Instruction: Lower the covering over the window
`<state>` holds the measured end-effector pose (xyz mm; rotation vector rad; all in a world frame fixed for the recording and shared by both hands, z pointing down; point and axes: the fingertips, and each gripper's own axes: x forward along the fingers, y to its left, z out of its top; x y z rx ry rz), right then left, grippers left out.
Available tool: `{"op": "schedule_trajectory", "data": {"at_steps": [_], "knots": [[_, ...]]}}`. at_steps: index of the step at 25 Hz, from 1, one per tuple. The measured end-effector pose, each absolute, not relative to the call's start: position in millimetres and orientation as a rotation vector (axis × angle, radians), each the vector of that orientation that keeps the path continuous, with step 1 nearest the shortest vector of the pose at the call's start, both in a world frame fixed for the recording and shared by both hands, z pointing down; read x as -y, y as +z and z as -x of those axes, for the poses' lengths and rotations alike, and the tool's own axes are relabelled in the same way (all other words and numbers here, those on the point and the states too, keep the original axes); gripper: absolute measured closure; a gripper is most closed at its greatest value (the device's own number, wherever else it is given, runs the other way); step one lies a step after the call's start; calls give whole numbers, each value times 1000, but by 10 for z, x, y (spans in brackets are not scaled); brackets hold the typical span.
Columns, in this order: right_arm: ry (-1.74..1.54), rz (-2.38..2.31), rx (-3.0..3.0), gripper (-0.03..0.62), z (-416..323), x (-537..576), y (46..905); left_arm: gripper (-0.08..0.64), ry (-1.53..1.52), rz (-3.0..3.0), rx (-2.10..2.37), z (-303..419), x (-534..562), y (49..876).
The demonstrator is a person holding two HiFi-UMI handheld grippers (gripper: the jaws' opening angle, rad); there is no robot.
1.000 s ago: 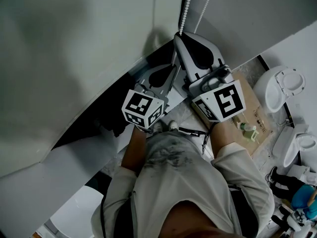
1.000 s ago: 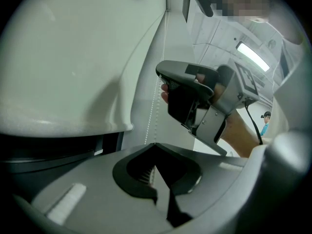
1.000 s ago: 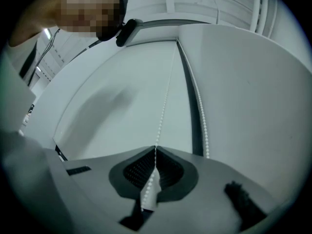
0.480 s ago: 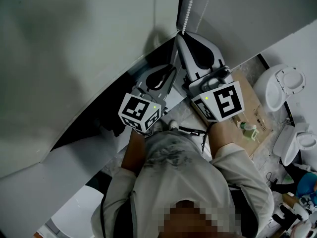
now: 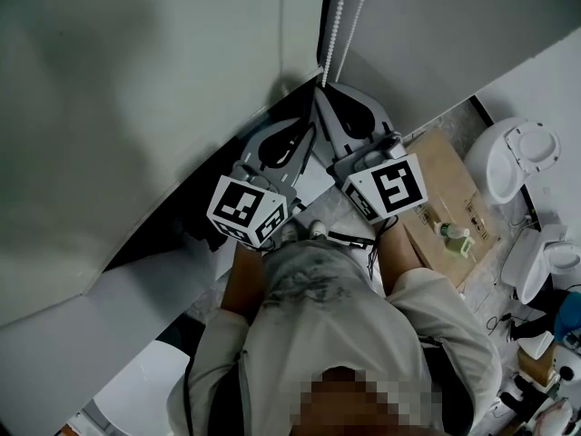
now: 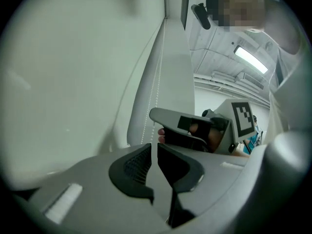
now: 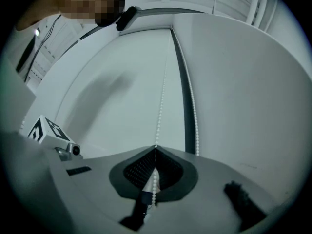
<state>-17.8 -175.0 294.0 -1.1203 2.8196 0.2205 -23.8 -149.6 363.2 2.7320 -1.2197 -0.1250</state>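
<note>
Right tongs (image 7: 156, 152) clamped shut on white beaded plastic cord (image 7: 163, 91); left tongs (image 6: 156, 152) just cracked open, ribbed black pads (image 6: 138, 165) gripping nothing.

Speckled floor (image 5: 458, 116): flat cardboard box (image 5: 449, 184) by wall, white fixtures (image 5: 516, 160) to its right, shoes (image 5: 301, 232), black cable (image 5: 356, 240) beside them.

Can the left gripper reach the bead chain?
Probably yes. The left gripper's jaws have just been opening, and the bead chain hangs right at their gap; whether it runs between them is unclear. Nothing blocks the way.
</note>
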Motion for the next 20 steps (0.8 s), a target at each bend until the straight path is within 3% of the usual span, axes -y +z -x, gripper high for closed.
{"op": "schedule_trajectory", "data": {"at_steps": [20], "knots": [[191, 1189, -2835, 574, 108, 1692, 3147, 512, -182, -2702, 1270, 302, 1386, 3531]]}}
